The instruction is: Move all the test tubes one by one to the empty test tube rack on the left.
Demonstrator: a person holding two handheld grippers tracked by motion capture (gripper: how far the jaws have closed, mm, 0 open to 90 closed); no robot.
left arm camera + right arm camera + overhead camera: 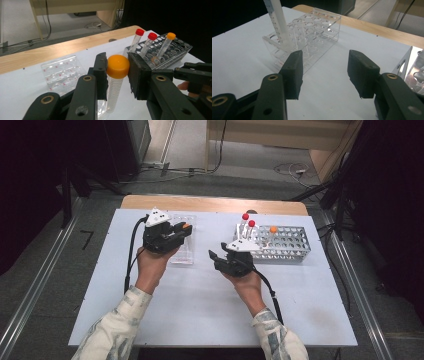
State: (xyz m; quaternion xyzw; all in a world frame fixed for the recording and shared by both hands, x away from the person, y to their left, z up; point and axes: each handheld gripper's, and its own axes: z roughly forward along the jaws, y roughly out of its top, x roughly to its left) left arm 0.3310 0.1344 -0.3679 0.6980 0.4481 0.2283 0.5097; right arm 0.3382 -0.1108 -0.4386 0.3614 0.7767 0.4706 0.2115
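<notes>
- Left claw (117, 75) grips the orange-capped tube (115, 82) at its cap, standing in the clear rack (183, 242).
- Keep the tube upright; lower it straight into its well before letting go.
- Right claw (324, 72) gapes empty, near the metal rack (285, 242).

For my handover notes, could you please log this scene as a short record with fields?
Left hand-held gripper: shut on orange-capped tube, its lower end in the clear plastic rack
Right hand-held gripper: open, holding nothing
Metal rack: two red-capped tubes, one orange-capped
Surface: white table
</notes>
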